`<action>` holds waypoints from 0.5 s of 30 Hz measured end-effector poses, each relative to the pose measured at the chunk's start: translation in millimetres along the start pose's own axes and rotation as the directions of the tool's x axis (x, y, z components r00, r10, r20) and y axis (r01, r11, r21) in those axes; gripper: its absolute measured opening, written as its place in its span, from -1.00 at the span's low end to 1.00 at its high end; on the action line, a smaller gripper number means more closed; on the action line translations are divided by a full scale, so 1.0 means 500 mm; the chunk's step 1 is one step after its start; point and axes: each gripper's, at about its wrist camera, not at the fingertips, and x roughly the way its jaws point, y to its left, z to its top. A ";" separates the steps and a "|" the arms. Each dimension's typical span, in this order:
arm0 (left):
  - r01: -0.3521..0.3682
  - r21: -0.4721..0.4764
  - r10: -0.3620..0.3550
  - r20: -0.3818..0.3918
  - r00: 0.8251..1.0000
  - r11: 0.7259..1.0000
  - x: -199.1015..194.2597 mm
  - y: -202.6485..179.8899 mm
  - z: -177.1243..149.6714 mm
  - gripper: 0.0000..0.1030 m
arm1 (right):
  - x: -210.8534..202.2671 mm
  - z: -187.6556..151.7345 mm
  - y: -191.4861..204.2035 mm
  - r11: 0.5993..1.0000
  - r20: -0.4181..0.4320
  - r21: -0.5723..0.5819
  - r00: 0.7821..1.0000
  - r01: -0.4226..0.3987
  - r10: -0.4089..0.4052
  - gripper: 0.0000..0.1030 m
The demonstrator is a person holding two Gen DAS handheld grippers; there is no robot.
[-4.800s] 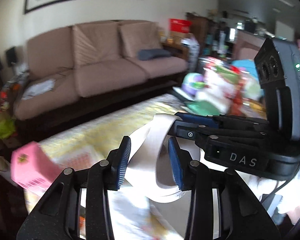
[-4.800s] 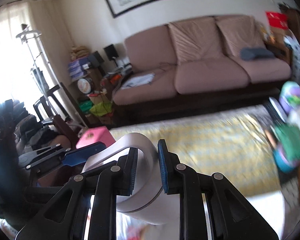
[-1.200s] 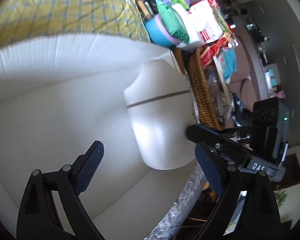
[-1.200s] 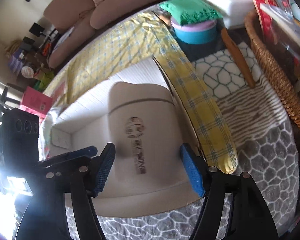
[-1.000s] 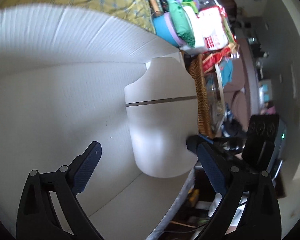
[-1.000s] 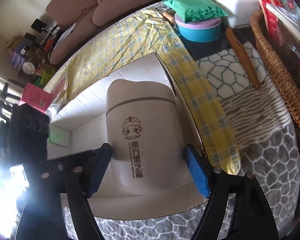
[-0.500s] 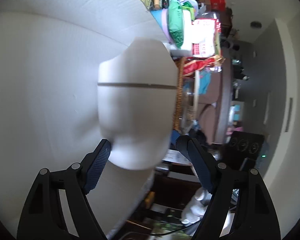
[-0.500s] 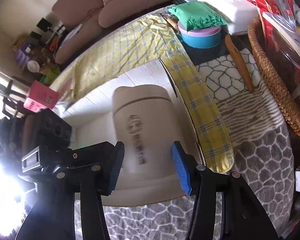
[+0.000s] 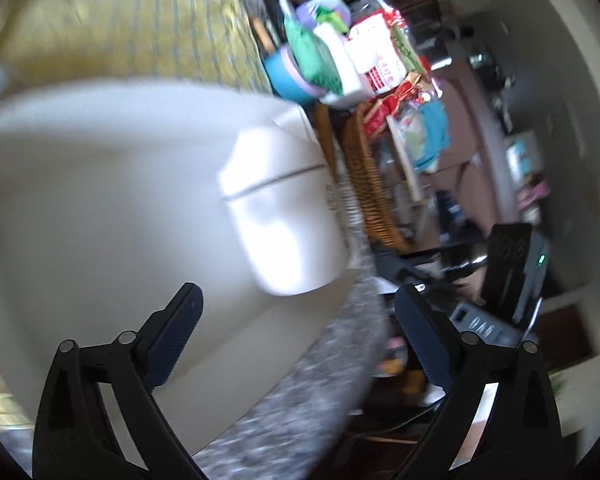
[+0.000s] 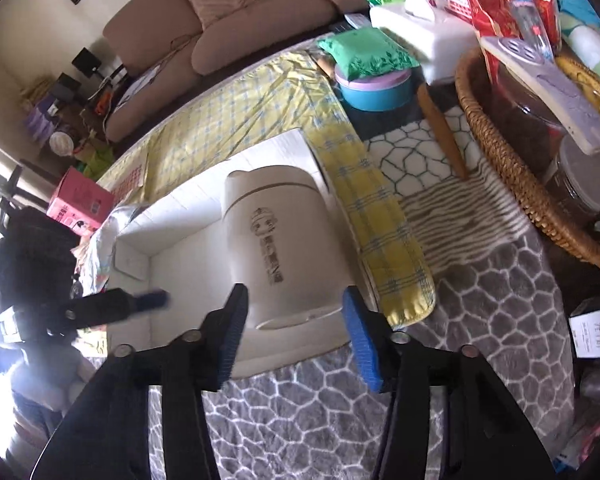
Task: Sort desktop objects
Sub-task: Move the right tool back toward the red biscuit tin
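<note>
The cream cup [image 10: 284,240] (it had a little cartoon face on it) stood upright in the white box [image 10: 172,256], by the wall next to the yellow cloth [image 10: 376,216]. Your right tongs [image 10: 294,330] were spread wide just in front of the cup, gripping nothing. Your left tongs [image 9: 296,332] were wide apart too, and empty. A basket [image 10: 508,176] sat off to the right.

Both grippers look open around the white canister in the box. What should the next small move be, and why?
Probably back both grippers away. The white canister stands upright inside the white box, the right gripper and left gripper are open, and neither touches it, so the placement looks finished.
</note>
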 end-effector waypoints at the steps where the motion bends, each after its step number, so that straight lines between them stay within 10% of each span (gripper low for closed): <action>1: -0.029 0.026 0.029 0.022 0.999 0.999 -0.031 0.002 -0.011 0.94 | -0.006 -0.006 0.007 1.000 0.010 -0.010 1.000 0.008 -0.007 0.08; 9: -0.226 0.145 0.197 0.191 0.962 0.963 -0.259 0.074 -0.170 1.00 | -0.045 -0.070 0.122 0.996 0.088 -0.056 0.993 -0.072 0.077 0.57; 15: -0.366 0.049 0.338 0.291 0.895 0.929 -0.412 0.202 -0.307 1.00 | -0.030 -0.118 0.276 0.981 0.101 -0.128 0.982 -0.149 0.162 0.57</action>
